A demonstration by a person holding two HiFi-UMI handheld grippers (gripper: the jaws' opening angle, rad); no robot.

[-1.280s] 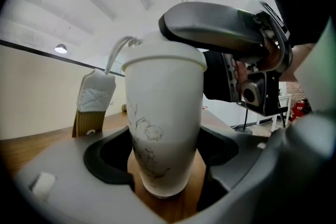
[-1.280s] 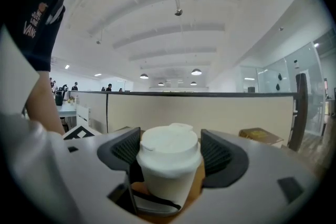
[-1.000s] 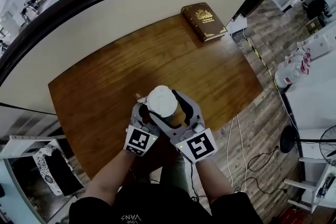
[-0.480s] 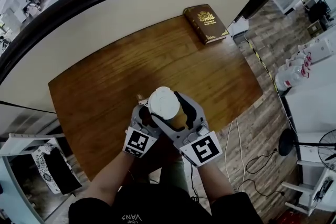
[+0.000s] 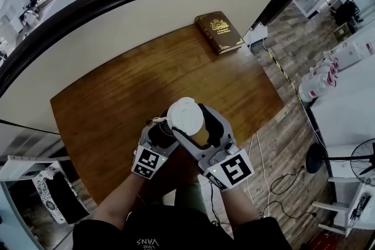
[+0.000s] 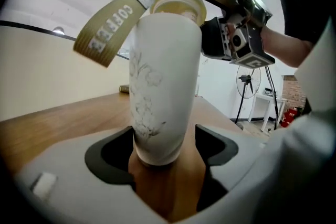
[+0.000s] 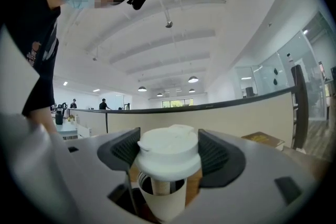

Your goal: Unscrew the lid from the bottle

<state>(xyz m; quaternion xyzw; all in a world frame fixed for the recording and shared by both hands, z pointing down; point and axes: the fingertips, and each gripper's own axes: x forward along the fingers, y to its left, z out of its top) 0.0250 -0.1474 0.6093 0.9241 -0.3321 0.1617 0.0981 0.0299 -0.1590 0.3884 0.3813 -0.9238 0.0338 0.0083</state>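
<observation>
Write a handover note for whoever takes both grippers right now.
Left gripper: shut on the lower body of the bottle, over the table.
Right gripper: shut on the lid, a pad on each side.
Done: the lid looks free of the thread; a dark gap shows between it and the bottle's mouth.
Left: lift the lid clear, probably straight up, then set it down.
</observation>
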